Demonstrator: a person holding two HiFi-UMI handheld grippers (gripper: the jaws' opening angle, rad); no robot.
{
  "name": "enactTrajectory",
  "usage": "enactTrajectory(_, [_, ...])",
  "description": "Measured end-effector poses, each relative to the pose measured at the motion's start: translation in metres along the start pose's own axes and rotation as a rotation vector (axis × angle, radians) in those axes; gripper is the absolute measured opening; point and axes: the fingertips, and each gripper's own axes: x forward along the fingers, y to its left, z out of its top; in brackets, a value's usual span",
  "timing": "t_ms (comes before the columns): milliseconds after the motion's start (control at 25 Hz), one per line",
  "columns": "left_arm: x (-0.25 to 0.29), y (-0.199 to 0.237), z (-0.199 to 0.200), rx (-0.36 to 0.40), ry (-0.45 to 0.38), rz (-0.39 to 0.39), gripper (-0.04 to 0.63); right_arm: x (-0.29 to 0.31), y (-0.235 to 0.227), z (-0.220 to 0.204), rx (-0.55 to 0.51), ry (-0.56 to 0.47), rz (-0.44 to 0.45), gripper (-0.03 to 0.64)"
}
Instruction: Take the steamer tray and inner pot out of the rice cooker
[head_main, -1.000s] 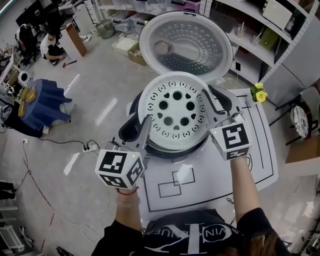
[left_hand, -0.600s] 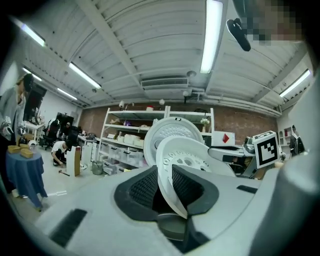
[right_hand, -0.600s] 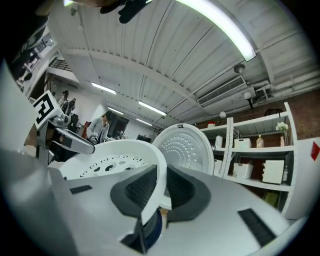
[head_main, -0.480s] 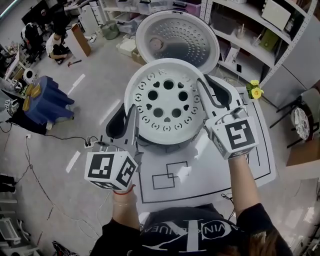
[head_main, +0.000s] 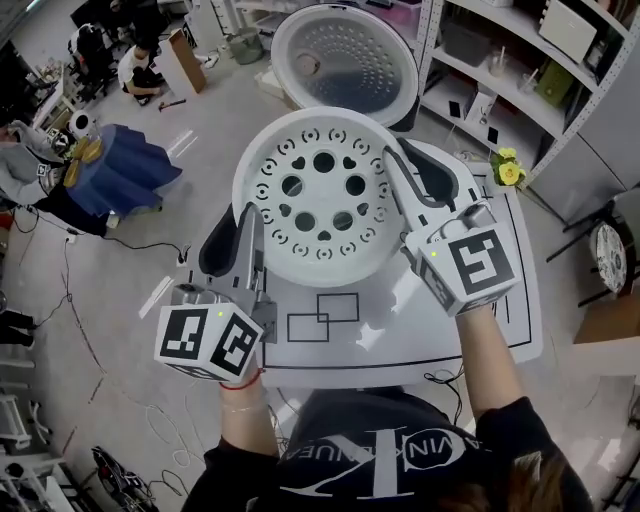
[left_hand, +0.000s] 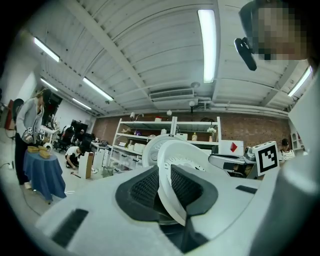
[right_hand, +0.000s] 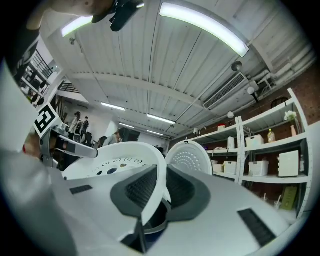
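The white steamer tray (head_main: 320, 195), round with many holes, hangs in the air between my two grippers, above the table. My left gripper (head_main: 238, 222) is shut on its left rim, and its jaws have just been closing further on that rim. In the left gripper view the tray's rim (left_hand: 167, 192) stands between the dark pads. My right gripper (head_main: 405, 165) is shut on the right rim (right_hand: 152, 185), having tightened slightly. The rice cooker's open lid (head_main: 345, 55) stands behind the tray. The tray hides the cooker's body and the inner pot.
A white mat with black outlines (head_main: 400, 330) covers the table below the tray. Yellow flowers (head_main: 508, 172) stand at the table's right corner. Shelving (head_main: 520, 60) runs along the right. A blue-draped table (head_main: 120, 170) and people are on the floor at left.
Both grippers have lifted the steamer tray up out of the cooker and drawn it toward me. The cooker's rim, seen under the tray earlier, is now hidden.
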Motion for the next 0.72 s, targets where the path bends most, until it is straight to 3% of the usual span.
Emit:
enactTrajectory(120, [-0.006, 0.006, 0.002, -0.014, 0.020, 0.012, 0.075, 0.002, 0.008, 0.004, 0.014, 0.013, 0.016, 0.055])
enactTrajectory(280, [-0.018, -0.020, -0.013, -0.012, 0.036, 0.005, 0.074, -0.030, 0.005, -0.003, 0.017, 0.011, 0.019, 0.054])
enactTrajectory(560, [-0.019, -0.058, -0.037, -0.071, 0.112, -0.093, 0.071, -0.080, -0.010, -0.026, 0.068, 0.090, -0.042, 0.055])
enactTrajectory(720, [-0.012, -0.098, -0.094, -0.104, 0.187, -0.129, 0.067, -0.131, -0.029, -0.074, 0.093, 0.181, -0.101, 0.055])
